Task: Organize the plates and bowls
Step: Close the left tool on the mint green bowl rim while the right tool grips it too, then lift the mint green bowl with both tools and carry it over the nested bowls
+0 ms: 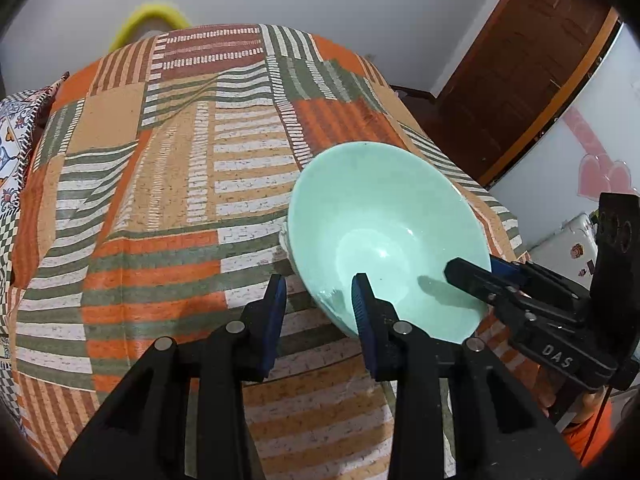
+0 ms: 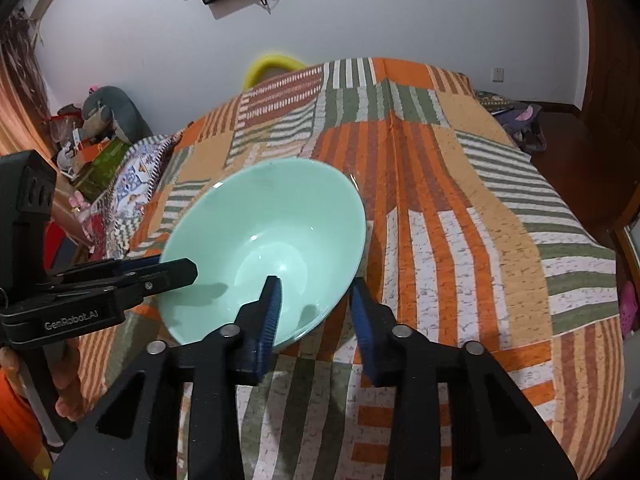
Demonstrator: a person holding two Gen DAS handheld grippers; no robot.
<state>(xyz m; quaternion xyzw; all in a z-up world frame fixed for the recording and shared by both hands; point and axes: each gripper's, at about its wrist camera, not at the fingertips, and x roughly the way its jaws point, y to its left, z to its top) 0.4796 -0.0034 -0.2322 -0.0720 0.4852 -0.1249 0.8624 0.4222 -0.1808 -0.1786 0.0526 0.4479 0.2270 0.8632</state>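
Note:
A mint-green bowl [image 1: 384, 236] is held tilted above the patchwork bedspread [image 1: 160, 200]; it also shows in the right wrist view [image 2: 272, 240]. My left gripper [image 1: 320, 300] straddles the bowl's near rim, one finger inside, one outside, jaws still apart. My right gripper [image 2: 316, 304] straddles the opposite rim the same way. In the left wrist view the right gripper [image 1: 480, 276] comes in from the right onto the rim. In the right wrist view the left gripper [image 2: 176, 272] comes in from the left onto the rim. A white edge shows under the bowl's left side in the left wrist view.
The striped orange, green and white bedspread [image 2: 460, 220] covers a bed that fills both views. A patterned pillow [image 2: 136, 184] lies at the bed's left side. A yellow hoop [image 2: 272, 66] stands behind the far edge. A brown door [image 1: 520, 64] is at the right.

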